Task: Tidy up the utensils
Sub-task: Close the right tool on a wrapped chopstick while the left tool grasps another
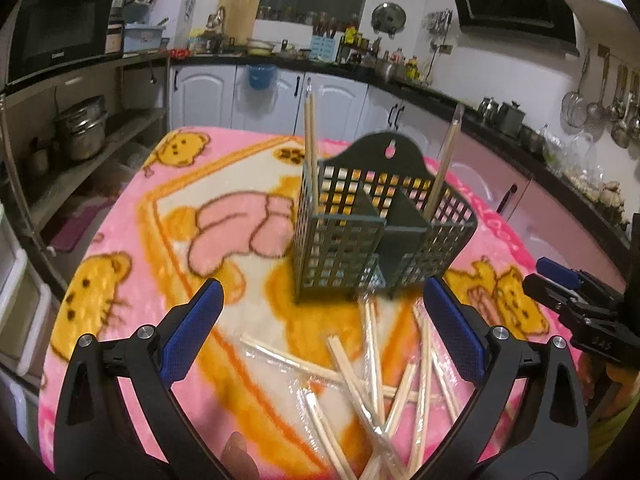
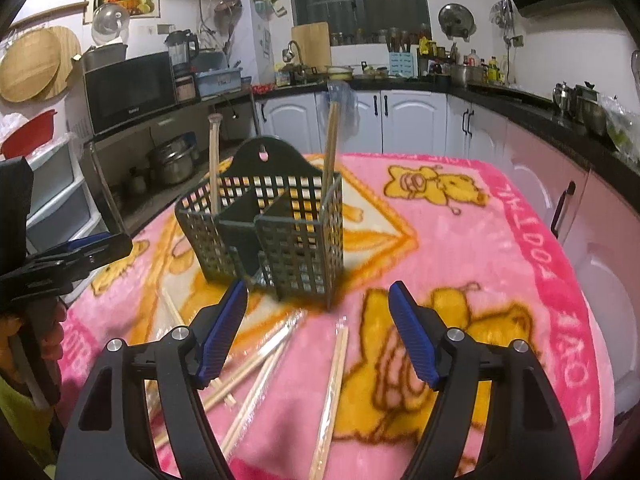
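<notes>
A dark green perforated utensil holder [image 1: 380, 224] stands upright on the pink blanket; it also shows in the right wrist view [image 2: 276, 232]. Wrapped chopsticks stand in its left compartment [image 1: 310, 148] and right compartment [image 1: 446, 164]. Several wrapped chopstick pairs [image 1: 372, 376] lie loose in front of it, and show in the right wrist view [image 2: 260, 364]. My left gripper [image 1: 324, 328] is open and empty, just above the loose pile. My right gripper [image 2: 316, 328] is open and empty, near one wrapped pair [image 2: 332, 392]. The right gripper also shows at the left view's right edge [image 1: 576, 304].
The table is covered by a pink cartoon-bear blanket [image 2: 500, 240]. White kitchen cabinets [image 2: 400, 120] and a cluttered counter run behind it. A microwave [image 1: 60, 28] sits on a shelf rack at the left, with metal pots [image 1: 82, 128] below.
</notes>
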A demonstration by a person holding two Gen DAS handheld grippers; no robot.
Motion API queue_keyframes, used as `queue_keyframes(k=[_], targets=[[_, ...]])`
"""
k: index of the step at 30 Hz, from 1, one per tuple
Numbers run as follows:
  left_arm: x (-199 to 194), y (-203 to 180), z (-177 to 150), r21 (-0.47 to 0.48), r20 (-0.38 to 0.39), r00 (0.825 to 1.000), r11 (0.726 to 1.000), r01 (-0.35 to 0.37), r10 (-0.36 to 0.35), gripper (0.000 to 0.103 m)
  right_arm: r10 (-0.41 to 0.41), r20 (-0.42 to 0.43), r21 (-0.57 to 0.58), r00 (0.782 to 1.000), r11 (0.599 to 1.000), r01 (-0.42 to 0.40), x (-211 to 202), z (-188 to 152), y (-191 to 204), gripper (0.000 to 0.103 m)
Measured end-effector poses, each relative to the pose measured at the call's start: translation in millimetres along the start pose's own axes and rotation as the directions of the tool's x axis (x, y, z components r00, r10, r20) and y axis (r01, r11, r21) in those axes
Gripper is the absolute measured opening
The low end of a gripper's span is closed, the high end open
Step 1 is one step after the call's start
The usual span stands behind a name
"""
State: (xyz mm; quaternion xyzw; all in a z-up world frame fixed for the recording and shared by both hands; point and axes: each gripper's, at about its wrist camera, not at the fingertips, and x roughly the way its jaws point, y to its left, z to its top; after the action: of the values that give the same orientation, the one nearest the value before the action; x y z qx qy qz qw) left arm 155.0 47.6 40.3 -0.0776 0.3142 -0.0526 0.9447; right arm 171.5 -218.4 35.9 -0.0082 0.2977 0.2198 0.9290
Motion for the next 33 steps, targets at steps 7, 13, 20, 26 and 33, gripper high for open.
queue_keyframes(k=[7, 13, 20, 26, 33], targets=[[21.8, 5.5, -15.7, -0.015, -0.092, 0.996, 1.000, 0.004, -0.006, 0.092, -0.013, -0.083, -0.004, 0.996, 1.000, 0.012, 16.5, -19.2, -8.1, 0.071], [41.7, 4.9, -27.6, -0.004, -0.168, 0.986, 1.000, 0.012, -0.013, 0.091, -0.005, -0.157, 0.003, 0.988, 1.000, 0.006, 34.0, -31.1, -13.7, 0.070], [67.4, 7.0, -36.0, -0.014, -0.270, 0.962, 0.999, 0.048, -0.050, 0.045, 0.025, -0.222, 0.017, 0.975, 1.000, -0.022, 52.8, -34.7, -17.5, 0.059], [88.1, 10.0, -35.1, -0.040, -0.343, 0.937, 0.998, 0.056, -0.066, 0.027, 0.040, -0.280, 0.024, 0.959, 0.999, -0.034, 74.4, -28.7, -21.9, 0.050], [108.6, 11.2, -30.0, -0.053, -0.397, 0.914, 0.997, 0.064, -0.080, 0.027, 0.034, -0.332, 0.033, 0.943, 0.999, -0.024, 103.6, -20.7, -28.4, 0.046]])
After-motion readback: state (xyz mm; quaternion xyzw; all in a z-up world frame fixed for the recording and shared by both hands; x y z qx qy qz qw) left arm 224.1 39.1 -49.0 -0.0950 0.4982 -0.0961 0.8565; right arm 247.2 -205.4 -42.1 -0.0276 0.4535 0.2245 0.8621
